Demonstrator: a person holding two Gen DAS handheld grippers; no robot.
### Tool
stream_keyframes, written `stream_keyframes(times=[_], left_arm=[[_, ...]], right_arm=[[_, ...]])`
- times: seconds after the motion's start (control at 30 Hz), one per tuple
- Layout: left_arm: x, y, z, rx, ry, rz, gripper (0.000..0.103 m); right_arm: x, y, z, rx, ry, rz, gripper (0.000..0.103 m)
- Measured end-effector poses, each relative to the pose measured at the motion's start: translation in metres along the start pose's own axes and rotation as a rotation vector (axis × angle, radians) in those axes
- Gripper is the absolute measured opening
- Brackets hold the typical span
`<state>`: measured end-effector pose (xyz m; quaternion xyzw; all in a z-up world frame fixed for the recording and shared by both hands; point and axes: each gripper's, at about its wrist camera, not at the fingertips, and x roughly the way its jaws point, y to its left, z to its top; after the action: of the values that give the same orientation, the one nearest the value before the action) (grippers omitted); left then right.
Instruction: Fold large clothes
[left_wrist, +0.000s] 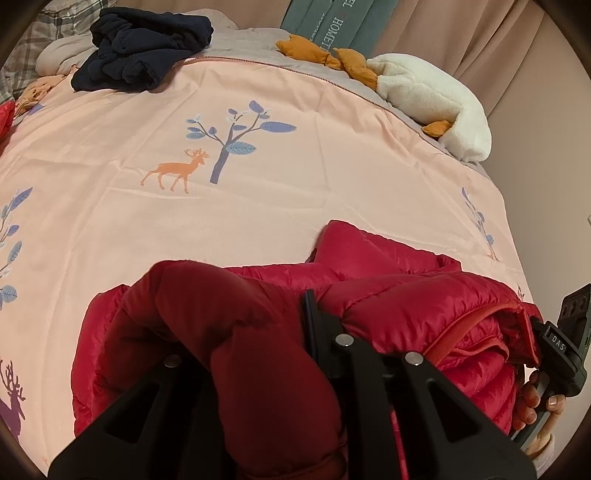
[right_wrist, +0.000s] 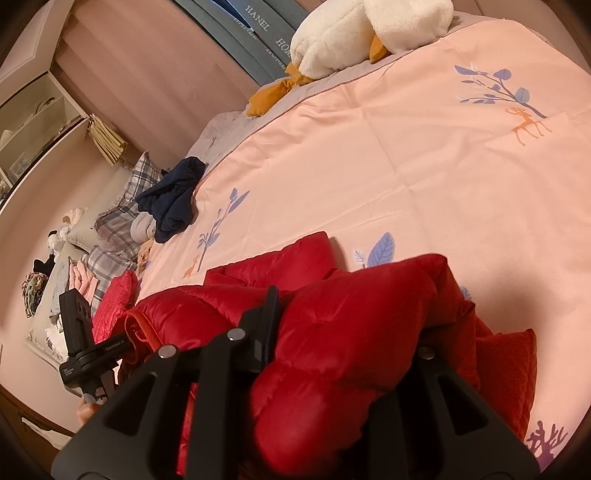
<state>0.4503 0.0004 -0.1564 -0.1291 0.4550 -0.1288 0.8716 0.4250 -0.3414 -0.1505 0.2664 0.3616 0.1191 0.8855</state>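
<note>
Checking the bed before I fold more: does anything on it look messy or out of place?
Yes. A dark navy garment lies crumpled in a heap at the far edge of the pink bedspread, unfolded. The red puffer jacket is bunched between both grippers. Nothing looks spilled or damaged.

Glossy quilted red jacket (left_wrist: 388, 306) on a smooth matt cotton bedcover (left_wrist: 258, 206), beside a fluffy plush toy (left_wrist: 432, 99).

Two close wrist views across the pink bedspread (left_wrist: 258, 221), red jacket (right_wrist: 332, 314) shared
</note>
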Motion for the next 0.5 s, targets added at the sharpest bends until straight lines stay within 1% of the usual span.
stream_keyframes(times=[0.5], left_arm=[[0.012, 0.002, 0.004, -0.018, 0.022, 0.013, 0.014]], right_arm=[[0.005, 0.0, 0.003, 0.02, 0.017, 0.001, 0.023]])
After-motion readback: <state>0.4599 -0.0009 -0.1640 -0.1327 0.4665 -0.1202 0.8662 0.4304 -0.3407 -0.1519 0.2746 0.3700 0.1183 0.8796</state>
